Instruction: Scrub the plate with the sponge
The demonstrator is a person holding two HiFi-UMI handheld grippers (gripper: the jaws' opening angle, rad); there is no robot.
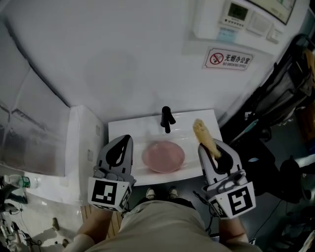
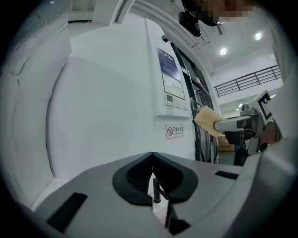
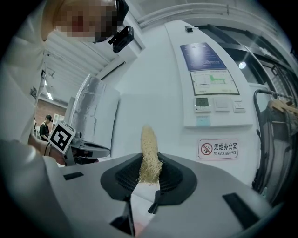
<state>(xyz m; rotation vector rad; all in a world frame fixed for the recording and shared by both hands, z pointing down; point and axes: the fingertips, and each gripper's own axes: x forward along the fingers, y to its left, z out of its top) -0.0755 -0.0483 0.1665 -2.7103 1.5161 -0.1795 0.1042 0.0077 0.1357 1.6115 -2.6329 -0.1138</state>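
Note:
A pink plate (image 1: 163, 156) lies in the white sink (image 1: 192, 119), below the black tap (image 1: 167, 119). My right gripper (image 1: 212, 149) hangs over the sink's right side, shut on a yellowish loofah sponge (image 1: 204, 137) that sticks up past its tips; in the right gripper view the sponge (image 3: 149, 155) stands upright between the jaws. My left gripper (image 1: 121, 146) hovers over the sink's left edge, shut with nothing between its jaws. Through the closed jaws in the left gripper view I see the tap (image 2: 156, 189). The sponge (image 2: 205, 120) shows at the right there.
A white wall rises behind the sink with a no-smoking sign (image 1: 229, 59) and a control panel (image 1: 239, 14). A white cabinet (image 1: 81, 142) stands left of the sink. Dark bags and cables (image 1: 280, 113) crowd the right. The person's shoes (image 1: 161, 192) are below the sink's front edge.

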